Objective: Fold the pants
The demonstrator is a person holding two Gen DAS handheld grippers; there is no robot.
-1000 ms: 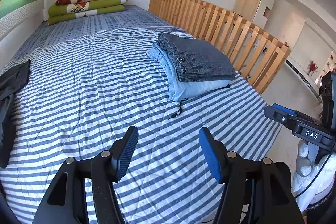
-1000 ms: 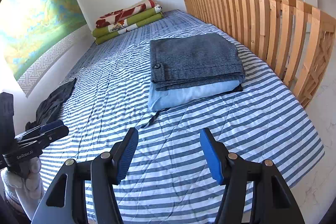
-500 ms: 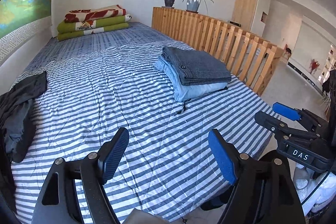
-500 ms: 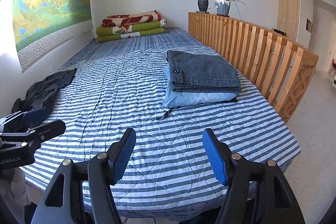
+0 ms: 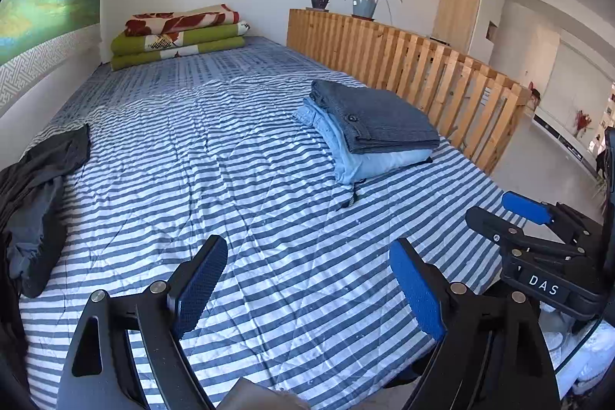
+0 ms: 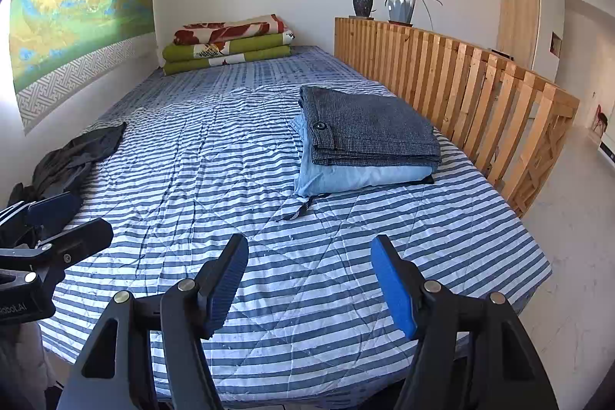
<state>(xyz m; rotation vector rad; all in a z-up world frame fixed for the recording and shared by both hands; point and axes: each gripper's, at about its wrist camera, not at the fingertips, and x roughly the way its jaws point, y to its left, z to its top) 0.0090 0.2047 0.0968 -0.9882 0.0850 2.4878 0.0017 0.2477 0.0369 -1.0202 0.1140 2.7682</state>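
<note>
A stack of folded pants lies on the right side of the striped bed, dark grey tweed pants [image 5: 380, 116] [image 6: 369, 131] on top of light blue ones [image 5: 369, 162] [image 6: 361, 175]. A crumpled dark garment [image 5: 34, 187] [image 6: 75, 156] lies at the bed's left edge. My left gripper [image 5: 307, 289] hangs open over the near end of the bed, holding nothing. My right gripper [image 6: 311, 279] is open and empty too, and it also shows at the right of the left wrist view [image 5: 530, 221]. The left gripper [image 6: 46, 229] shows at the left edge of the right wrist view.
The striped bedcover [image 5: 230, 179] [image 6: 215, 156] spans the bed. Folded green and red blankets [image 5: 180, 33] [image 6: 226, 43] are stacked at the far end. A wooden slat railing [image 5: 415, 72] [image 6: 461, 83] runs along the right side, with a vase and a potted plant [image 6: 401, 4] on top.
Both grippers have pulled back from the bed and away from the folded stack, staying open. More of the bed and the dark garment at the left now show.
</note>
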